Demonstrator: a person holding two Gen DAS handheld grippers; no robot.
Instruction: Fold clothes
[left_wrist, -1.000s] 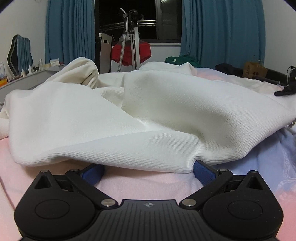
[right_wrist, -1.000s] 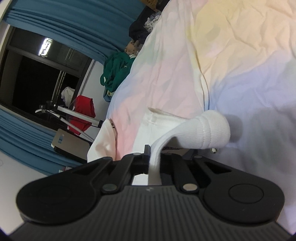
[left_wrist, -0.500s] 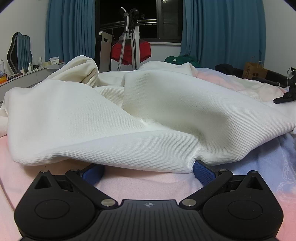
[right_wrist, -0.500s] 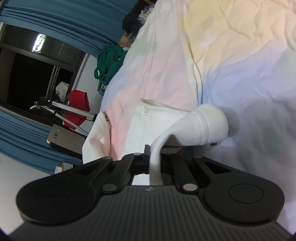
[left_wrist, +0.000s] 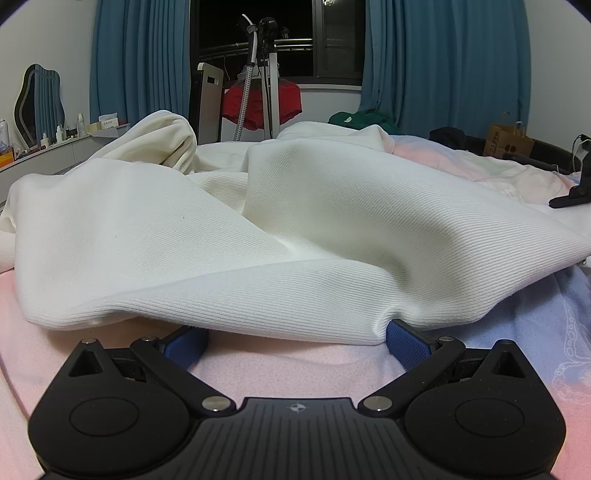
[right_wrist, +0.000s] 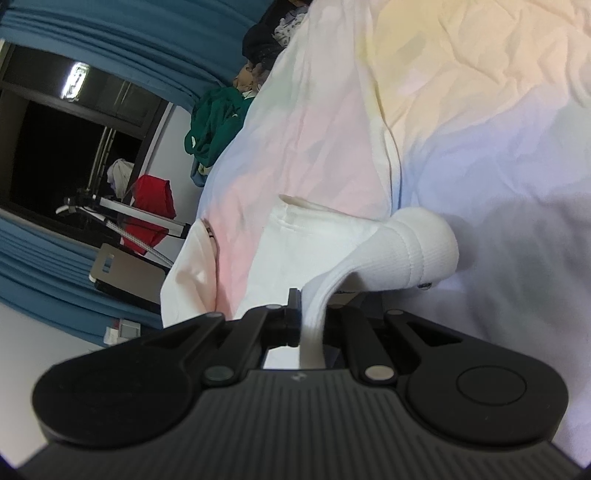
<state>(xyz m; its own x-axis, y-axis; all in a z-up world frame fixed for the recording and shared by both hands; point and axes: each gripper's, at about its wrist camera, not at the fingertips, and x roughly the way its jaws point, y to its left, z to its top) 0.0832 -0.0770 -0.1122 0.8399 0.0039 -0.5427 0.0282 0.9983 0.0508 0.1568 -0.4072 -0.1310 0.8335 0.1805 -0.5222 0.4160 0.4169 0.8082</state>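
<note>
so the white garment is a big ribbed knit thing slumped on the bed, and the whole next move hangs on how its near hem sits against the left gripper: the hem runs roughly 9 to 3 o'clock right across the front of it, draped over both blue fingers, which are spread wide apart and gripping nothing, just tucked under the edge. the bulk of the cloth piles away toward 12, with a rolled-up bit near 10 o'clock. over on the other side, the right gripper is clamped tight on a thin strip of the same white garment, and the ribbed cuff bulges out past it toward 1 o'clock, hanging a little above the sheet. so my read is the right one already has its corner and the left is nearer the long hem, it'd just need to close on that edge before any lift or fold. the bed is a soft pastel sheet, pink under the left, going lilac toward 3 o'clock. room is a bedroom at night: blue curtains, dark window, a red garment on a stand at 12, green clothes further right, a paper bag around 2
</note>
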